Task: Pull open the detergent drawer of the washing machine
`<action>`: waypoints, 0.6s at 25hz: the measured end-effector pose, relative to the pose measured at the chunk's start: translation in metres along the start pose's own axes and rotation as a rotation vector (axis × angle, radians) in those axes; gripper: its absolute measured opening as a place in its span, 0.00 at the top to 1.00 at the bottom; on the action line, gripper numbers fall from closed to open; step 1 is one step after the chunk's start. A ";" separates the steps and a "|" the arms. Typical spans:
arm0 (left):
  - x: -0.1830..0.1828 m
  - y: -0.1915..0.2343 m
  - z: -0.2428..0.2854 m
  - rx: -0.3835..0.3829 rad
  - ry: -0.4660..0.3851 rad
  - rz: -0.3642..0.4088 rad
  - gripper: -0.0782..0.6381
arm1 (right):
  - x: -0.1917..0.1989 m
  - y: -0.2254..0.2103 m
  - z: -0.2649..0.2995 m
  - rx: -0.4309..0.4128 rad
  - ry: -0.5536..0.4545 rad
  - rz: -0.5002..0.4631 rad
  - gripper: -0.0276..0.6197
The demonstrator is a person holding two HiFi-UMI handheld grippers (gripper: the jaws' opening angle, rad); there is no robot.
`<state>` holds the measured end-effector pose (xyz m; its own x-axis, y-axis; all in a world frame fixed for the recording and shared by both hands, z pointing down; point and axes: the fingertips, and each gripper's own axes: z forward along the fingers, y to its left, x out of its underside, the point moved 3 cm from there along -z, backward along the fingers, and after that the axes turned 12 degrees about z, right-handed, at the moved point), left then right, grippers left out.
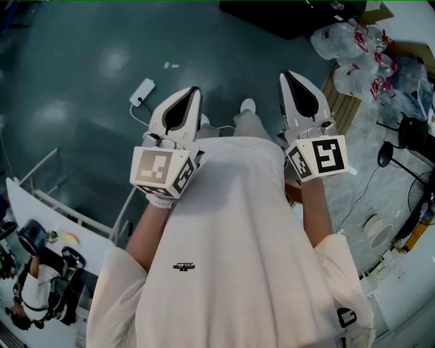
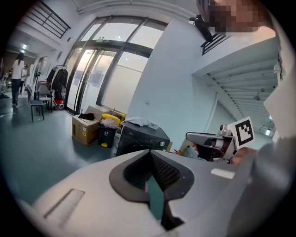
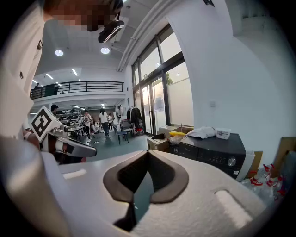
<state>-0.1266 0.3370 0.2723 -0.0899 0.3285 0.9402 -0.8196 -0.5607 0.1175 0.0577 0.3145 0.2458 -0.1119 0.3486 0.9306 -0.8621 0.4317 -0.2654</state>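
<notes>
The dark washing machine [image 2: 141, 136] stands several steps ahead by the white wall, also seen in the right gripper view [image 3: 217, 149] and at the head view's top edge [image 1: 292, 17]. Its front panel carries a round knob [image 3: 231, 161]; the detergent drawer cannot be made out at this distance. My left gripper [image 1: 194, 91] and right gripper [image 1: 286, 75] are held side by side in front of my body, above the floor and far from the machine. Both have their jaws together with nothing between them. Each shows in the other's view: the right gripper [image 2: 203, 139], the left gripper [image 3: 69, 146].
A white cloth [image 3: 203, 133] and a small box lie on the machine's top. Cardboard boxes [image 2: 85, 129] and a bin with a yellow bag [image 2: 111, 122] stand to its left, bags of bottles [image 1: 353, 54] to its right. A white adapter with cable [image 1: 143, 92] lies on the floor.
</notes>
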 end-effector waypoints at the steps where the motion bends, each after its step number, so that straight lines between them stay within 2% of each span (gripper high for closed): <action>1: -0.001 -0.006 0.001 -0.006 0.001 0.001 0.87 | -0.001 -0.003 -0.006 -0.005 0.002 0.002 0.95; 10: -0.026 -0.068 0.018 -0.079 -0.024 -0.018 0.87 | -0.018 -0.047 -0.057 -0.042 0.013 -0.035 0.95; 15: -0.029 -0.095 0.020 -0.095 -0.059 -0.036 0.87 | -0.013 -0.060 -0.071 -0.107 -0.011 0.020 0.95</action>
<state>-0.0346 0.3656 0.2400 -0.0280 0.3001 0.9535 -0.8720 -0.4737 0.1235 0.1459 0.3430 0.2312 -0.1342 0.3493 0.9273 -0.8021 0.5112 -0.3087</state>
